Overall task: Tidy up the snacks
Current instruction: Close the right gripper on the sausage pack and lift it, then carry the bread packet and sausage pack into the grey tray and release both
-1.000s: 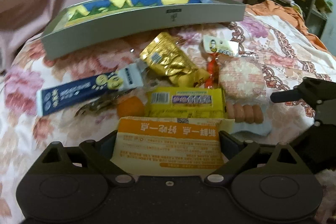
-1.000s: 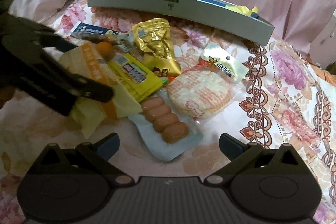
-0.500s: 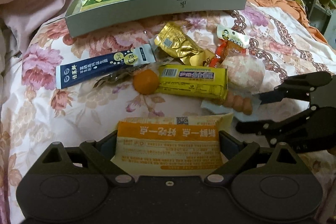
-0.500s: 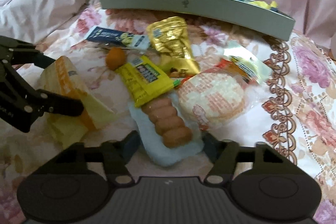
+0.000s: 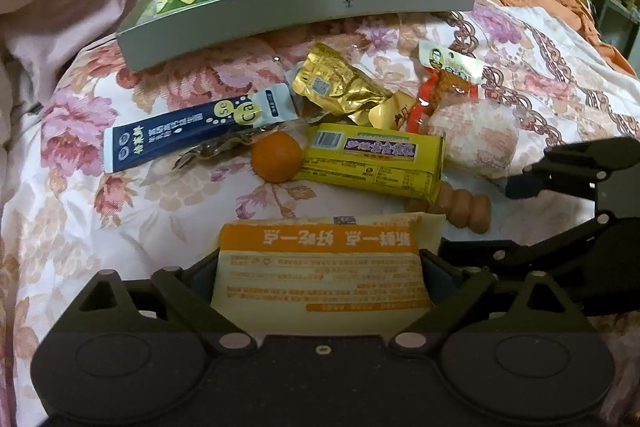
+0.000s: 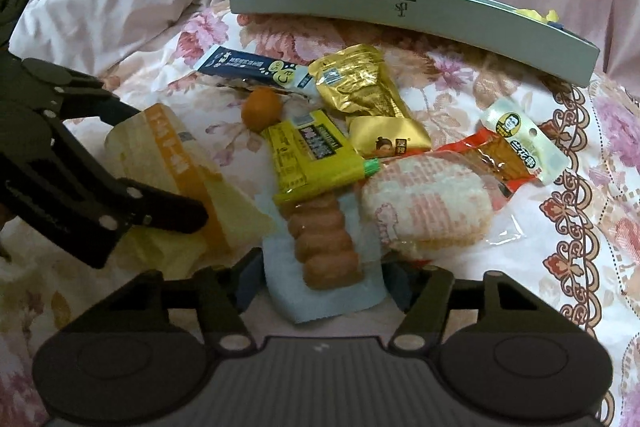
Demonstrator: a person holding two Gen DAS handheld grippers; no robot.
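The right tool (image 6: 322, 277) has just closed its jaws on the pale-blue sausage packet (image 6: 324, 259), which lies on the flowered bedspread (image 6: 560, 267). A yellow bar (image 6: 312, 155) overlaps the packet's far end. At left, the left tool (image 6: 160, 167) grips an orange-and-cream packet (image 6: 184, 163).

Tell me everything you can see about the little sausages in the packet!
The sausage packet is a pale blue, flat wrapper holding a row of plump brown sausage links stacked in a line. It lies flat on the flowery bedspread, pointing toward the camera. Its far end is tucked under the yellow snack bar, and the round rice cracker pack sits right beside it. The right gripper has just closed its jaws on the near end of the wrapper.
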